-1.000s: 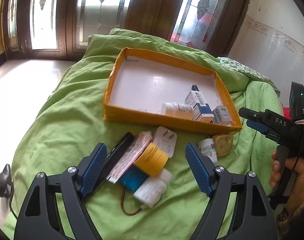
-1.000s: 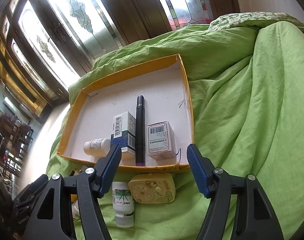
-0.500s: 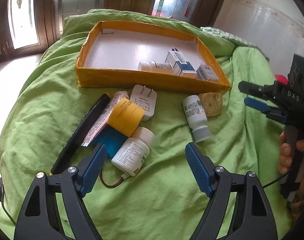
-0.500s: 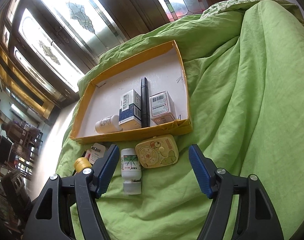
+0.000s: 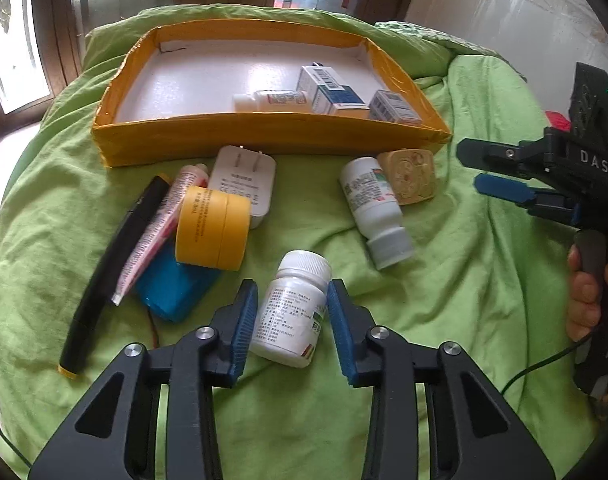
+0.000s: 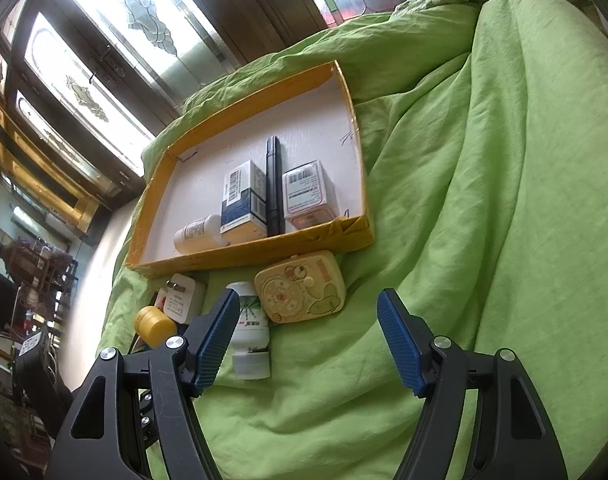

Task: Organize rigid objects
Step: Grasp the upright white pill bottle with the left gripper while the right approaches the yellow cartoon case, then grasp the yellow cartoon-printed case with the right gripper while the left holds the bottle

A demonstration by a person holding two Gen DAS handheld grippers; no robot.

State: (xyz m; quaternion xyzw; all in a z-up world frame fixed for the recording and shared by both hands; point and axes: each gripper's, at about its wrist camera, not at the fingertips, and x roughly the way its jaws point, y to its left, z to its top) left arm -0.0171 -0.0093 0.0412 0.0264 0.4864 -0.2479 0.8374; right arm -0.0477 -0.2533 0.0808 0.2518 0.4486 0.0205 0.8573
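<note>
Two left fingers [image 5: 249, 322] closing around white bottle [image 5: 291, 312], seemingly untouched.

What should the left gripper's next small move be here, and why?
Probably finish closing on the white pill bottle, then lift it toward the yellow tray. The left gripper has its closing jaws on either side of the bottle, apparently not yet pressing on it. The bottle lies on the green blanket outside the tray, where similar items already sit.
</note>
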